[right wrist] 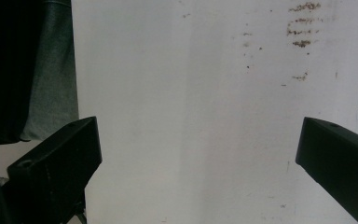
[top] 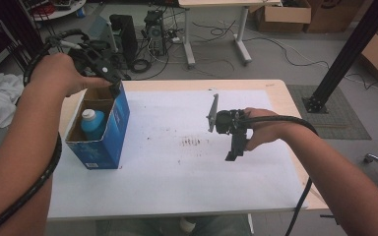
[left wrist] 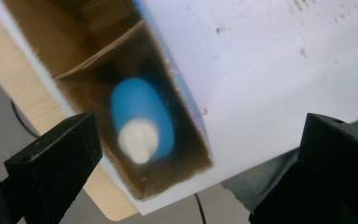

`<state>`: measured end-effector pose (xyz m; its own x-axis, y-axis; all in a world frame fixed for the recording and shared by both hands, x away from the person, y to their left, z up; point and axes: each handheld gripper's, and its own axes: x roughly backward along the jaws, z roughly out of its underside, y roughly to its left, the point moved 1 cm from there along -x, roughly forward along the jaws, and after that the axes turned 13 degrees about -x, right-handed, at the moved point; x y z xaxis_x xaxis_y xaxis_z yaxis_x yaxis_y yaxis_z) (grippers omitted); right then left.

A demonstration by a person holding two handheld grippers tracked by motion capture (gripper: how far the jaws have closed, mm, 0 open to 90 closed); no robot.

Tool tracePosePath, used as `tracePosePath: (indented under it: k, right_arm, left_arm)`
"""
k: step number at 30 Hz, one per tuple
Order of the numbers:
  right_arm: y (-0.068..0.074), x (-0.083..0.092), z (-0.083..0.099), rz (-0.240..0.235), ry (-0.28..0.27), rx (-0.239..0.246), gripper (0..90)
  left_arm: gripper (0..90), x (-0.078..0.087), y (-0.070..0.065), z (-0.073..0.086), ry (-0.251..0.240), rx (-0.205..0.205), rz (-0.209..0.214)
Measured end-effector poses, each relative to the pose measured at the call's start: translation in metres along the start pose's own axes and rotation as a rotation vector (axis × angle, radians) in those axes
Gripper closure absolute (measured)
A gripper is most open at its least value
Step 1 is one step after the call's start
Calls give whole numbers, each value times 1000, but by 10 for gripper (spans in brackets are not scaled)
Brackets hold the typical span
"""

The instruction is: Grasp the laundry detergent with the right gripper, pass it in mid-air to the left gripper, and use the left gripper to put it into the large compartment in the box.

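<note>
My right gripper (top: 232, 147) hangs over the bare white sheet on the desk (top: 187, 196), well to the right of the blue carton (top: 103, 140), its jaws wide and empty. My left gripper (top: 109, 81) is poised at the carton's far rim, jaws wide too. I judge the next step is reaching in for the bottle, so I should centre over its cap and go down straight, clear of the cardboard walls. Inside the open carton stands a blue bottle (left wrist: 142, 119) with a white cap (left wrist: 138, 139).
</note>
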<state>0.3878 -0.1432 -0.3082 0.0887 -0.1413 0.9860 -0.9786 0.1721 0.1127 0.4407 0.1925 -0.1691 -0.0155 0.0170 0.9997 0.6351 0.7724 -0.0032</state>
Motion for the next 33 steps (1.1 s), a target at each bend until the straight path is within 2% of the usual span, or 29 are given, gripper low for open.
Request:
tracePosePath:
  k: [8, 10, 18, 19, 22, 26, 30, 31, 33]
  right_arm:
    - [-2, -1, 1, -4, 8, -16, 0]
    - [-1, -1, 1, -4, 7, -18, 0]
    - [-1, 3, 2, -1, 16, -33, 0]
    - [-1, 3, 2, -2, 15, -35, 0]
    - [-2, 5, 1, 2, 14, -35, 0]
    - [-3, 4, 1, -1, 19, -40, 0]
    - [-5, 5, 3, -3, 22, -41, 0]
    - [-6, 5, 3, 0, 21, -40, 0]
    - [-6, 6, 4, 0, 17, -42, 0]
  left_arm:
    - [1, 0, -17, -11, -12, -144, 42]
    - [1, 0, -23, -15, -27, -207, 50]
    - [1, -1, -42, -24, -62, -382, 105]
    - [1, -1, -45, -25, -64, -409, 113]
    - [1, -4, -57, -28, -70, -545, 118]
    - [1, -12, -70, -30, -39, -664, 136]
    - [1, -21, -82, -33, 3, -770, 135]
    - [1, -23, -85, -33, 12, -799, 147]
    - [1, -28, -90, -34, 31, -829, 158]
